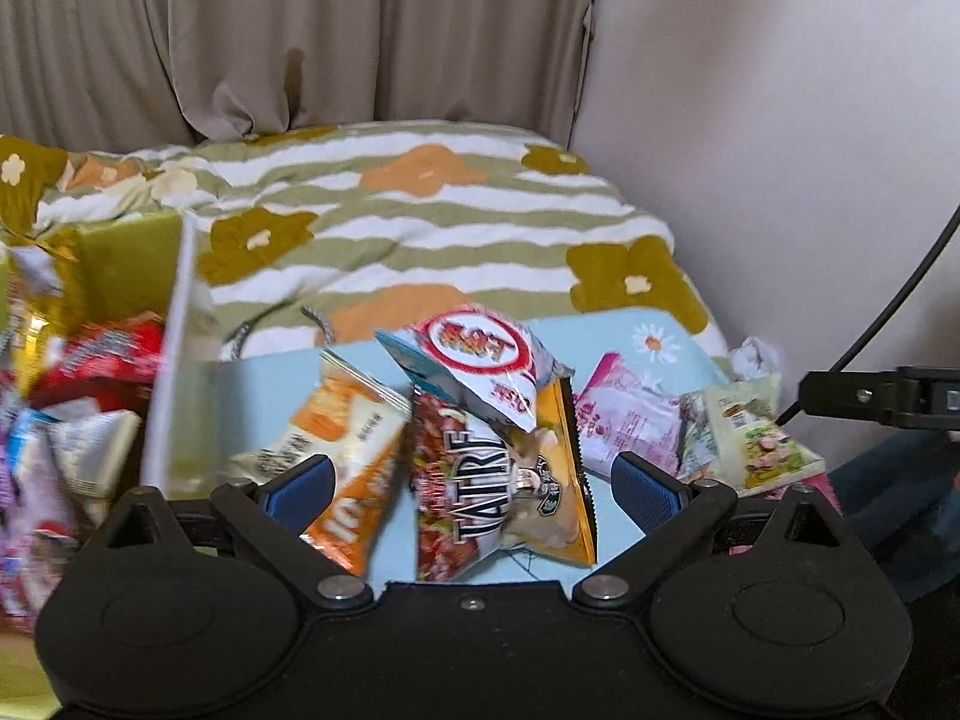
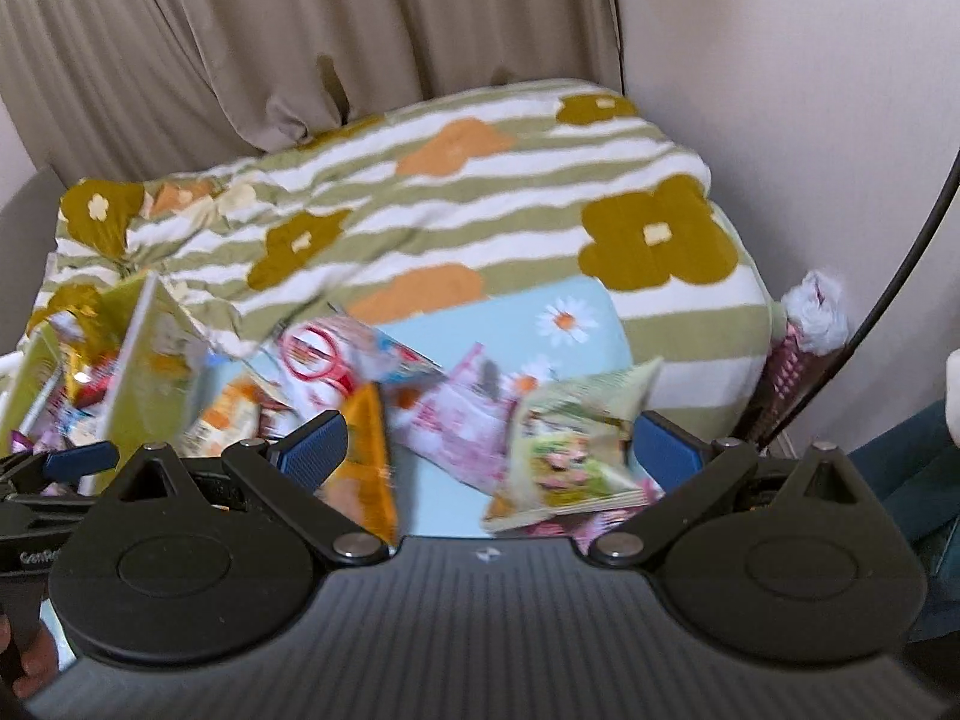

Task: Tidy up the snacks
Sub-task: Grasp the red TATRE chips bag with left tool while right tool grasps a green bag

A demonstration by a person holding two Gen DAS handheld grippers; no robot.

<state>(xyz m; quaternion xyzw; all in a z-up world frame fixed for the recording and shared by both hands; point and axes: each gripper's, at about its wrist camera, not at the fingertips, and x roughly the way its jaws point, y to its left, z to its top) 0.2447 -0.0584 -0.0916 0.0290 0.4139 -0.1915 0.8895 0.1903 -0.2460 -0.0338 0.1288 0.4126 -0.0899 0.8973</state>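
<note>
Looking along the left gripper (image 1: 474,489), its blue pads stand wide apart and empty, and the red-and-yellow chip bag (image 1: 498,492) lies straight ahead between them on the pale blue mat (image 1: 606,336), its long axis running away from the tongs, with the snack box (image 1: 174,348) off to the bag's left. From the right wrist, the right gripper (image 2: 489,450) is likewise spread wide and holding nothing, and the green snack packet (image 2: 570,450) sits just ahead toward its right finger, well right of the same chip bag (image 2: 366,456), so I judge the left gripper better placed for the chip bag.

Green-white striped blanket (image 1: 420,228) with ochre flowers, pale-blue daisy mat (image 1: 600,342), orange packet (image 1: 354,462), pink packet (image 1: 630,420)
</note>
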